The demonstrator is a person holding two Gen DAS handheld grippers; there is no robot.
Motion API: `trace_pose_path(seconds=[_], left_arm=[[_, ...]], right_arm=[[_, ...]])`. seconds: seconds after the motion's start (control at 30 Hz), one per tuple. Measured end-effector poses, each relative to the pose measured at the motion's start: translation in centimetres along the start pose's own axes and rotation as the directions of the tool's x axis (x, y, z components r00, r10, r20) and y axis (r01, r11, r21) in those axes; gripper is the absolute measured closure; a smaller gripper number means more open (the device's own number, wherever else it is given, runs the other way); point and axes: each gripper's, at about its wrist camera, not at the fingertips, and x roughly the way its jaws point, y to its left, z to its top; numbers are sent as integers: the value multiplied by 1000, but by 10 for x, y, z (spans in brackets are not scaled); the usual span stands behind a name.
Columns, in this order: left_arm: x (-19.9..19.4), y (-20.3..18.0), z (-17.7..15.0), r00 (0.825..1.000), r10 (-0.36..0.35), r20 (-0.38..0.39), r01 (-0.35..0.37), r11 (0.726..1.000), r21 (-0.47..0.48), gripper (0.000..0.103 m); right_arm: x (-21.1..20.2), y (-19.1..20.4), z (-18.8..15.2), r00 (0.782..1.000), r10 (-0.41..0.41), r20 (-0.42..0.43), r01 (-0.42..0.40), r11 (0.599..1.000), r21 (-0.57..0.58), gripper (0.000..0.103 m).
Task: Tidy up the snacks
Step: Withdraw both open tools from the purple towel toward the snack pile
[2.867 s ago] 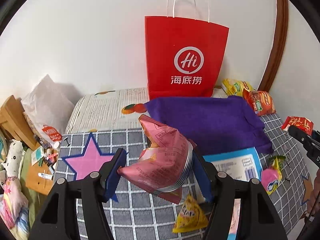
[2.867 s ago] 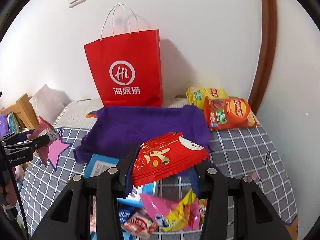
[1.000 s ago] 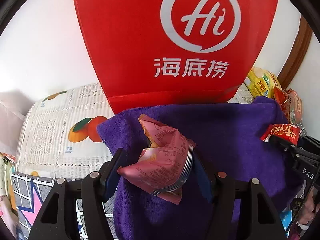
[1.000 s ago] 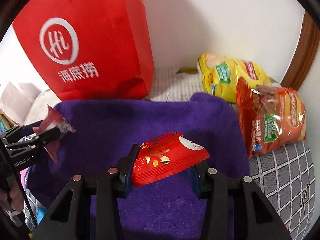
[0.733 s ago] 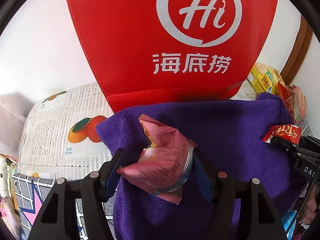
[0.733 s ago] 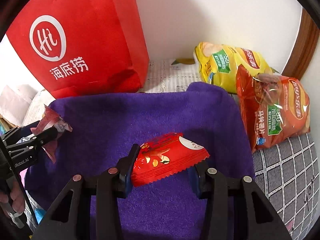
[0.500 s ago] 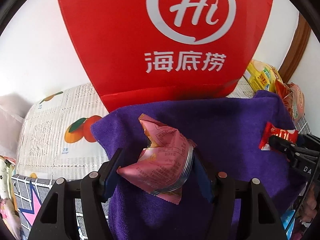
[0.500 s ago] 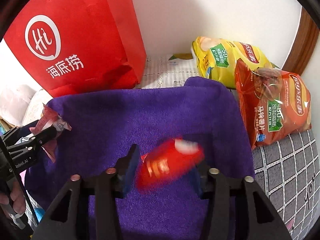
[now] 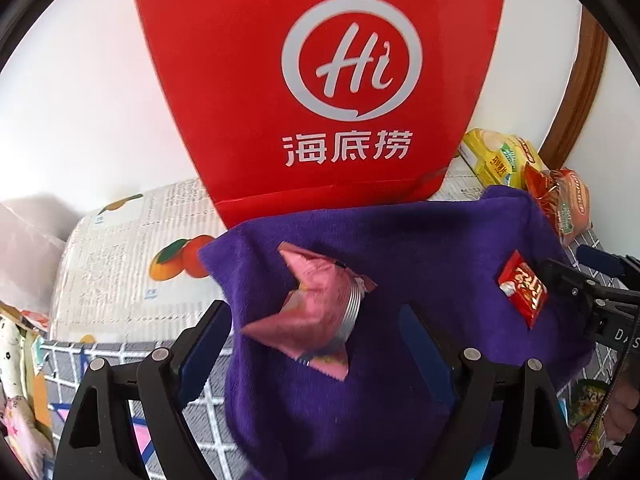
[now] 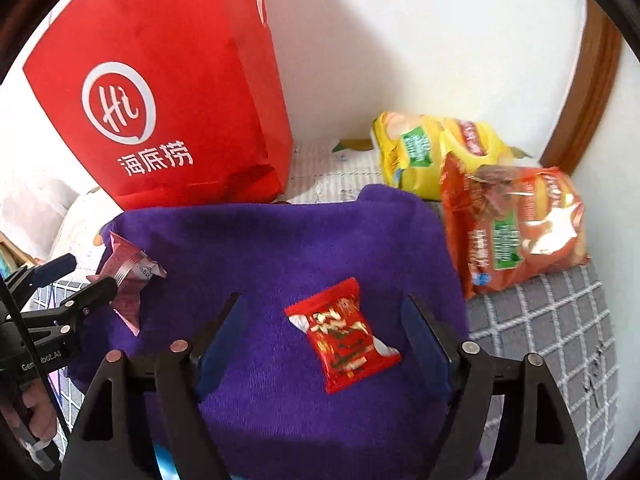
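Note:
A crumpled pink snack packet (image 9: 316,312) sits on the purple cloth (image 9: 420,240) between the spread fingers of my left gripper (image 9: 312,312). Its jaws are opening and the pads stand clear of the packet. A small red packet (image 10: 344,344) lies flat on the same purple cloth (image 10: 280,240), between the fingers of my right gripper (image 10: 320,300). Those jaws are opening too and touch nothing. Each gripper shows in the other's view: the right gripper (image 9: 592,292) beside the red packet (image 9: 522,288), the left gripper (image 10: 68,284) beside the pink packet (image 10: 128,272).
A tall red paper bag (image 9: 320,80) stands against the wall just behind the cloth. A yellow chip bag (image 10: 432,152) and an orange chip bag (image 10: 516,224) lie at the back right. Newspaper (image 9: 120,248) covers the back left, a grey checked mat (image 10: 552,320) the right.
Both grippers have opened. The pink packet and the red packet have dropped out of the pads onto the purple cloth, and the red one now lies flat.

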Motion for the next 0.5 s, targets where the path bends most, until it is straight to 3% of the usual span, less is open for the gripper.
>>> trace_pose_path(seconds=[0.13,0.27,0.5], left_arm=[[-19,3,-10,1000,13,8,-13,1000,-12,17],[-51,7,-24,999,10,33,-9,1000,-20,17],[-111,12,-57,996,8,85,-7,1000,-17,18]], right_arm=[[-27,4,-9,998,-49,25,49,999,-11,21],[-62,5,-26,995,-81,66,81,997,4,14],[-113,-3,-61,994,-18,108,16,1000,16,14]])
